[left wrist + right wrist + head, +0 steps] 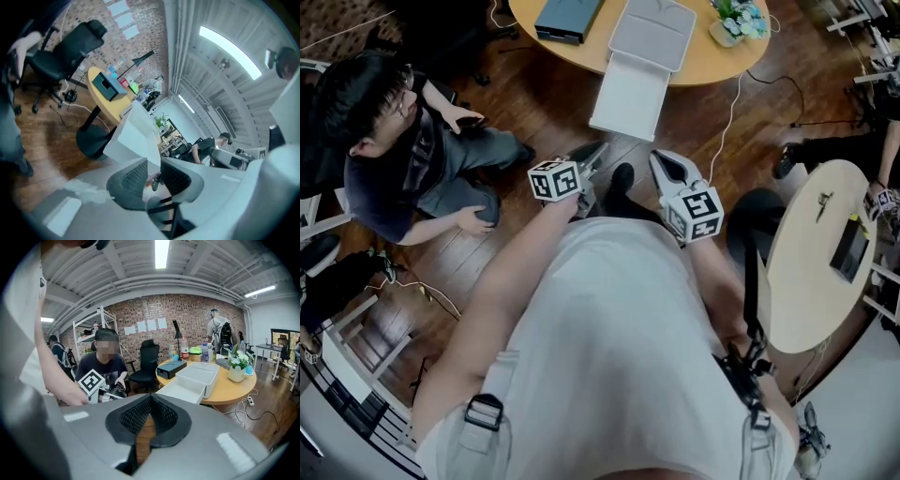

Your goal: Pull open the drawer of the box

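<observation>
The white box [652,33] sits on the round wooden table [712,66], and its drawer [630,94] stands pulled out past the table's edge. Both grippers hang close to my torso, short of the table and touching nothing. My left gripper [592,155] points up toward the drawer, and a narrow empty gap shows between its pads [153,174]. The right gripper [666,167] has its fingertips together with nothing between them [150,399]. From the right gripper view, the box [201,371] and the open drawer [180,391] lie ahead.
A person [394,141] sits at the left, close to my left arm. A dark flat case [567,19] and a potted plant [736,19] share the table. A white cable [727,112] hangs from its edge. A small round table [825,253] stands at the right.
</observation>
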Tool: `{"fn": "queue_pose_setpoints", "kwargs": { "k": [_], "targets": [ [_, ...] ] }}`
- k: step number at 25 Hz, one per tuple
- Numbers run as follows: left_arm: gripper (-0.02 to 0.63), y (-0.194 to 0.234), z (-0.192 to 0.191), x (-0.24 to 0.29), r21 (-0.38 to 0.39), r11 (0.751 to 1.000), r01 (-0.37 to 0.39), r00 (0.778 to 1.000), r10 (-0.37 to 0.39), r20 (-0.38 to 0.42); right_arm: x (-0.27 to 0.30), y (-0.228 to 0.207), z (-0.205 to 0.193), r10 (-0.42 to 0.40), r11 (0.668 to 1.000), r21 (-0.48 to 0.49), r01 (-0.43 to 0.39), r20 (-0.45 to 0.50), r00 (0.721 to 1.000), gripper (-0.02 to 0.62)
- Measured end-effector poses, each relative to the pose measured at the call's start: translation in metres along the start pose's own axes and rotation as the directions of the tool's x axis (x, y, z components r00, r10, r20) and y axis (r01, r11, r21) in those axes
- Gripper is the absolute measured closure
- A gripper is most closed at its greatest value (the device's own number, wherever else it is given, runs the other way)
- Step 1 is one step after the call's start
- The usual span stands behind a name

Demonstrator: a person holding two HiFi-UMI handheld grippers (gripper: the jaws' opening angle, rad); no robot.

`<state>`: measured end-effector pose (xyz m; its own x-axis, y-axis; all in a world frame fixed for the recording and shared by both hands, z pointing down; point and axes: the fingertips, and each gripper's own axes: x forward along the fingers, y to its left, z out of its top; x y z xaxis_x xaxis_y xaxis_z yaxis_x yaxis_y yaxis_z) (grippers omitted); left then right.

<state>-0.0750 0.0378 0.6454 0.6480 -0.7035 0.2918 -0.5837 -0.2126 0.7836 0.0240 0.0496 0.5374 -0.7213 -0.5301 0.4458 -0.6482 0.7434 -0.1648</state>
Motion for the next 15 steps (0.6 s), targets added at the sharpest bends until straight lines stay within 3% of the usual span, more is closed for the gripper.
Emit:
{"fn": "queue_pose_setpoints", "kwargs": {
  "k": [3,8,15],
  "targets": [
    [0.556,-0.019,0.011,-0.018,0.164,0.986,-0.011,1.000,0.010,0.008,-0.005,0.007,0.003,0.003,1.000,-0.008,-0.003,0.014,1.000,0.588],
    [0.595,-0.034,0.048,-0.062,0.406,0.914,0.000,1.000,-0.008,0.018,0.022,0.038,0.021,0.017,0.999,-0.047,-0.015,0.039,0.999,0.588],
    [0.601,-0.086,0.030,-0.073,0.574,0.819,0.003,1.000,-0.007,0.005,-0.004,0.056,0.019,0.050,0.996,-0.081,-0.046,0.040,0.998,0.588]
  ]
}}
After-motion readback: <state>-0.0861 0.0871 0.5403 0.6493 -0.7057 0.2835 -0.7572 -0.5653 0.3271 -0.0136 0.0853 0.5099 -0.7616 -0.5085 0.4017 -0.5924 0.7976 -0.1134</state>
